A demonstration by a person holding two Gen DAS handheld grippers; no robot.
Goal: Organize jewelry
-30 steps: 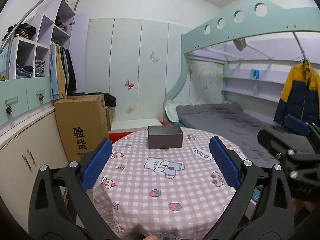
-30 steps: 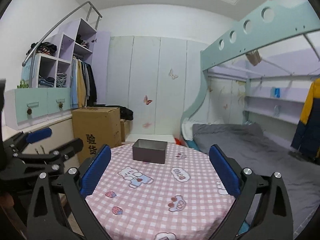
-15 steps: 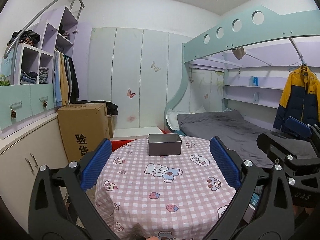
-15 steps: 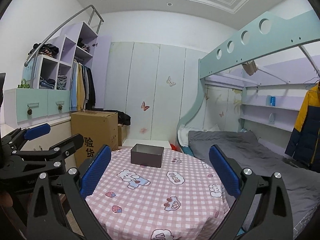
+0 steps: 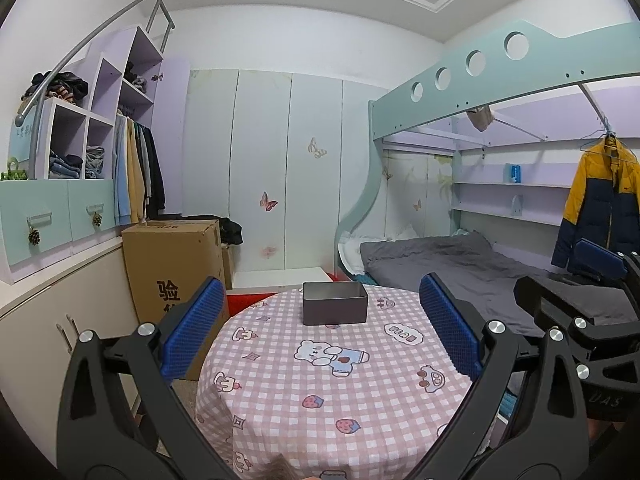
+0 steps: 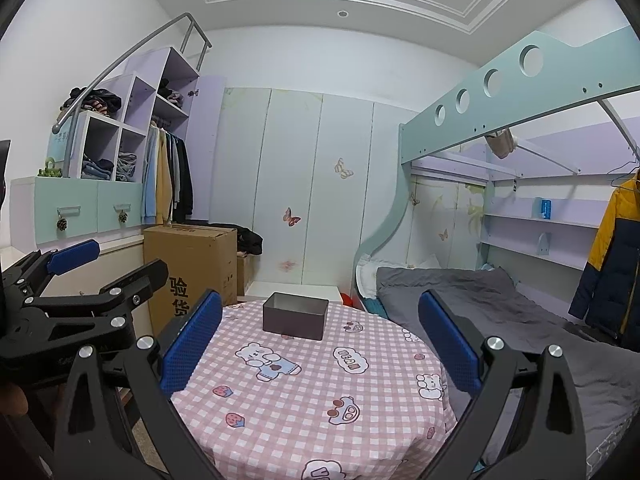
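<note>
A grey open-topped metal box (image 5: 335,310) (image 6: 296,318) stands at the far side of a round table with a pink checked cloth (image 5: 320,400) (image 6: 312,408). I see no jewelry, and the box's inside is hidden. My left gripper (image 5: 320,312) hovers open above the table's near side, well short of the box, blue pads wide apart and nothing between them. My right gripper (image 6: 320,320) is open likewise, and empty. Each shows in the other's view: the right gripper (image 5: 580,320) at the right edge, the left gripper (image 6: 80,300) at the left edge.
A cardboard box (image 5: 172,256) stands on the floor left of the table, beside a low cabinet (image 5: 60,320). A bunk bed with a grey mattress (image 5: 440,260) lies to the right, with a yellow and navy jacket (image 5: 600,208) hanging above it. Wardrobe doors (image 5: 280,168) fill the back wall.
Both views have tilted upward, so more ceiling shows and the table and box sit lower in the frame. Both grippers stay open and empty.
</note>
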